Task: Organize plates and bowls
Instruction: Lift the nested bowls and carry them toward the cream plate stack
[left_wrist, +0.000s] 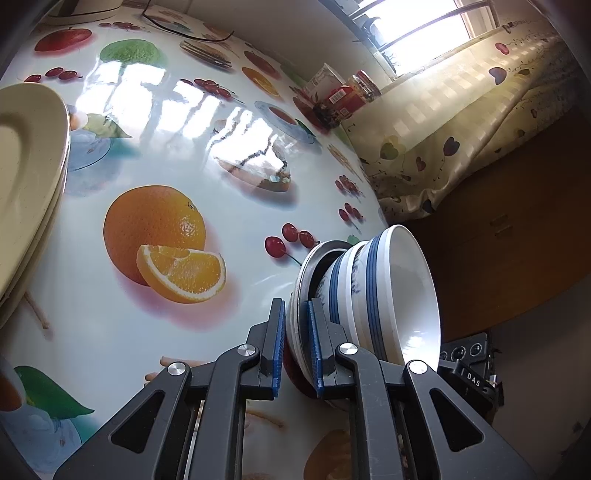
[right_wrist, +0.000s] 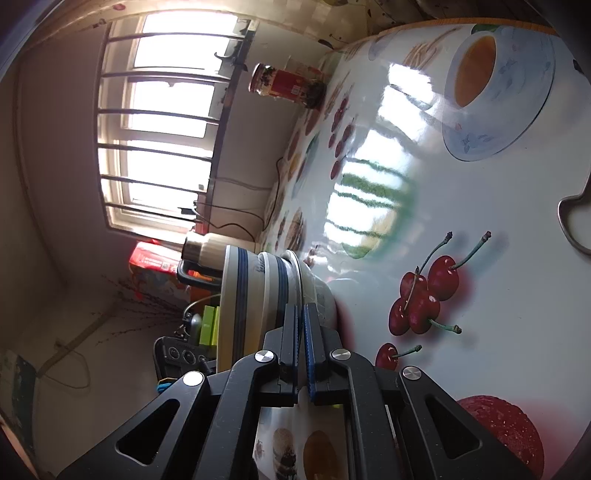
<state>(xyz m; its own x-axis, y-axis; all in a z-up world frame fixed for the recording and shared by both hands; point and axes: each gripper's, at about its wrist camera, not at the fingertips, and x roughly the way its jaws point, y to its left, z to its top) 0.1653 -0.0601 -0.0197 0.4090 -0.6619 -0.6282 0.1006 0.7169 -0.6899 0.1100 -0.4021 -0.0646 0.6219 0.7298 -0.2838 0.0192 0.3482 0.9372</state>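
1. Clamped in the left gripper (left_wrist: 297, 310), jaws closed on it: the rim of the grey-edged shallow dish (left_wrist: 314, 258) under the nested stack of white bowls with blue stripes (left_wrist: 388, 288).
2. Pinched in the right gripper (right_wrist: 301, 314), jaws nearly together: a thin lower rim of the same stack (right_wrist: 251, 295), on its other side.
3. Sits near the rounded edge (left_wrist: 373, 192) of the glossy fruit-print tablecloth (left_wrist: 166, 129); cannot tell whether resting or lifted.
4. Likely failure: upper bowls merely nested, gripped by nothing, so sliding off under tilt or uneven lifting by the two sides.
5. Also possible: thin glazed rims slipping from the pads, or twisting if the grippers pull apart.
6. Worst direction: toward the edge, with only floor and a wooden cabinet beyond.
7. Open room: broad bare cloth inward, between the stack and the cream plates (left_wrist: 26, 177).
8. Well apart at the far side: a glass jar (left_wrist: 365, 86) and red box (left_wrist: 341, 99).
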